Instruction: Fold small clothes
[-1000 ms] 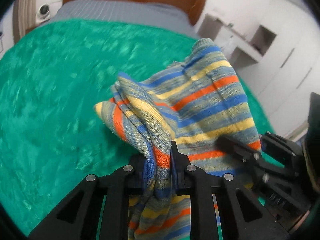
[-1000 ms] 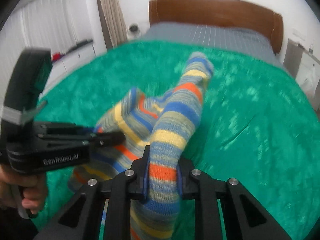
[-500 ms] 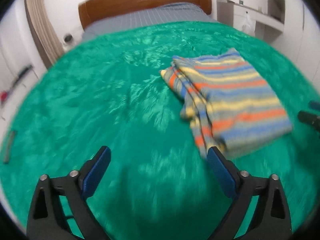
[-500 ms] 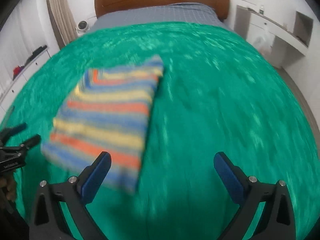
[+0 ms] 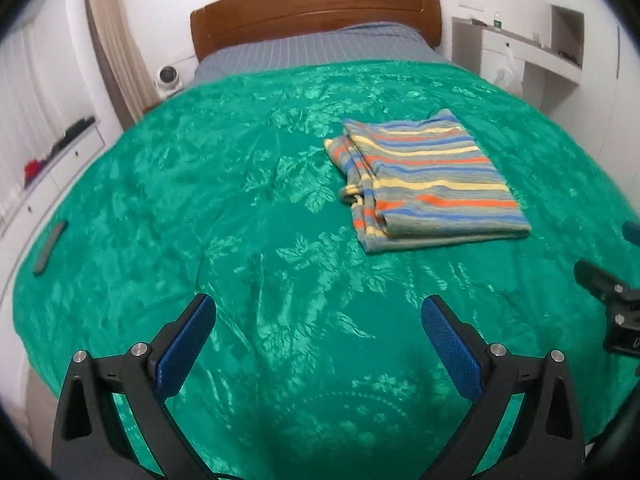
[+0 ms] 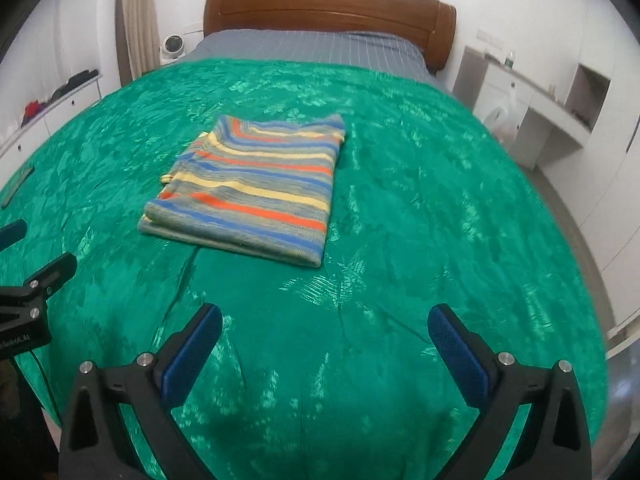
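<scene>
A striped knit garment point(image 5: 428, 184) point(image 6: 256, 188) in blue, yellow, orange and grey lies folded into a flat rectangle on the green bedspread point(image 5: 200, 200). My left gripper point(image 5: 318, 306) hangs over bare bedspread, short of the garment and to its left. Its jaws are still opening, and nothing is between the blue pads. My right gripper point(image 6: 326, 314) stands open and empty, short of the garment's near right corner. Each gripper shows at the edge of the other's view: the right gripper point(image 5: 608, 300) and the left gripper point(image 6: 36, 276).
A dark flat bar-shaped object point(image 5: 50, 248) lies near the bed's left edge. At the far end are a grey striped sheet point(image 5: 320, 48) and a wooden headboard point(image 5: 316, 8). White drawers point(image 5: 60, 152) run along the left, a white desk unit point(image 6: 552, 112) along the right.
Both grippers held bunched folds of the striped garment a second ago. They let go, opened wide and drew back toward the bed's near edge. The garment now lies flat and folded.
</scene>
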Tool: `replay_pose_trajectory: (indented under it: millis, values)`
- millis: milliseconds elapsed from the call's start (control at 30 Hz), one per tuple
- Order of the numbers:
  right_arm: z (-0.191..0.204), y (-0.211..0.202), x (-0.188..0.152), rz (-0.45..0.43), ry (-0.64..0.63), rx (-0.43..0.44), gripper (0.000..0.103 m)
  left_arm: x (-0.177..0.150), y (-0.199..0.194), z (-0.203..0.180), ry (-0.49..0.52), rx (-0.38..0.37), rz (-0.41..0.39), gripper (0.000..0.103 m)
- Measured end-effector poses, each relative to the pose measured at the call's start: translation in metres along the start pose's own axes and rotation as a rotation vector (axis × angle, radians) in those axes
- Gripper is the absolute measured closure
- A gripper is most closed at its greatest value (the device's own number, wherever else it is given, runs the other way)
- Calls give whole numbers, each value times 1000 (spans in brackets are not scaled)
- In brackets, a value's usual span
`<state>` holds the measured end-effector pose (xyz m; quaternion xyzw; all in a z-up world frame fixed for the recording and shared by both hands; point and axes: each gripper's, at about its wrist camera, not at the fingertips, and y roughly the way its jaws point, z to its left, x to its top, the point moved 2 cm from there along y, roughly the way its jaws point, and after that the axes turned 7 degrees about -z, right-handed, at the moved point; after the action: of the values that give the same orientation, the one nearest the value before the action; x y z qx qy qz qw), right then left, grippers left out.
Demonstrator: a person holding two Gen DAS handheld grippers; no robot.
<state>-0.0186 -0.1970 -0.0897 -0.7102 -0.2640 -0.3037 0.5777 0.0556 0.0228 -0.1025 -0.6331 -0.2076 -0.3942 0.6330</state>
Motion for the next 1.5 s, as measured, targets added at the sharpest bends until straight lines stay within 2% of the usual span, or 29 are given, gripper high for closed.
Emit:
replay_pose_trajectory:
  millis: [333,533,733,867,967,1067,1233,1367,1500]
  values:
    - [-1,-32,-3,-30,-22,-34,1,-4,-11,3,-33,32,13,0]
    - [-2,-39,-5,-27,-22,-48,1,-5,-12,6,-49,15,46,0]
    - [-1,-50,0,-44,-25,-43,1,3,-20,11,-62,31,24,0]
    - [-3,-59,5,-55,14,25,0,15,-33,15,-66,5,-2,0]
    - [-7,-69,13,-69,40,68,0,34,-52,18,-27,1,-58,0]
    - [-11,-81,25,-70,55,86,0,58,-76,25,-30,-2,-128,0]
    - [-17,-116,51,-142,114,101,0,82,-116,30,-64,-20,-212,0]
    - [-17,-129,59,-131,145,162,0,81,-131,29,-117,-85,-209,0]
    - [-13,-138,58,-145,134,206,0,74,-128,24,-115,-39,-156,0]
